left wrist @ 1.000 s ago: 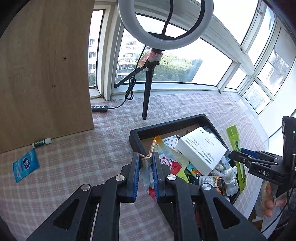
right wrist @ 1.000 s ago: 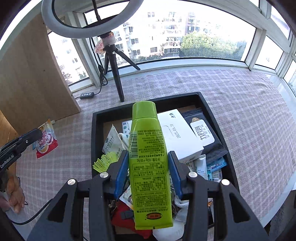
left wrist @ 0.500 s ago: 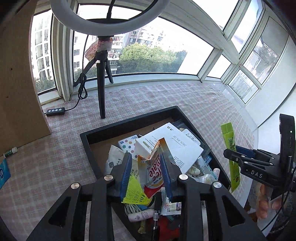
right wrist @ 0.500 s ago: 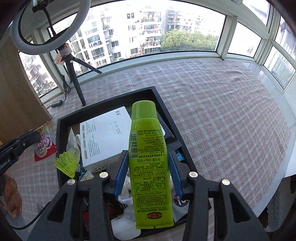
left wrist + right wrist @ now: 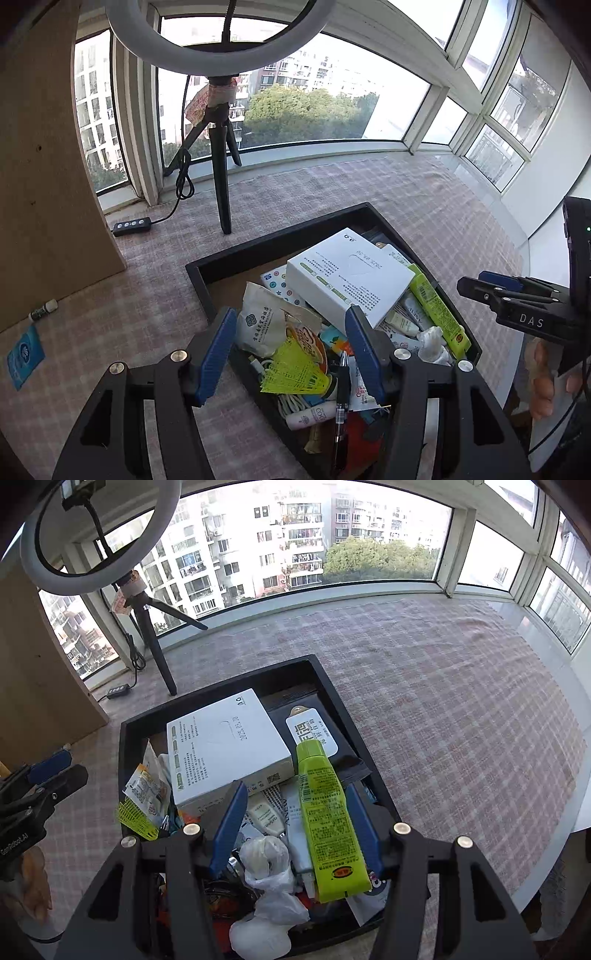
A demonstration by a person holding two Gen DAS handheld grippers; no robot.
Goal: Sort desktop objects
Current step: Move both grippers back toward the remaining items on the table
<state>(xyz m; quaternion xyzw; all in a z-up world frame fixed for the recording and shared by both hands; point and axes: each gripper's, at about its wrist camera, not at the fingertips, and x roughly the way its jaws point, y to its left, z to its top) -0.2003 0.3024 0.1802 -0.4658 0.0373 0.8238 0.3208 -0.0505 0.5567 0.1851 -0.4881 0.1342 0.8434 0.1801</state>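
Claws both gape: our left claw (image 5: 290,352) and right claw (image 5: 295,825) over the cluttered black rectangular tray (image 5: 328,686), glossy lime plastic tube (image 5: 327,819) released.

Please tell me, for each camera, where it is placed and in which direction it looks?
Left wrist: on the left tool, open, looking forward and down at the black tray; the right tool shows at the right edge.
Right wrist: on the right tool, open, above the same tray and green tube; the left tool shows at the left.
Shared: tray, white box, ring light.
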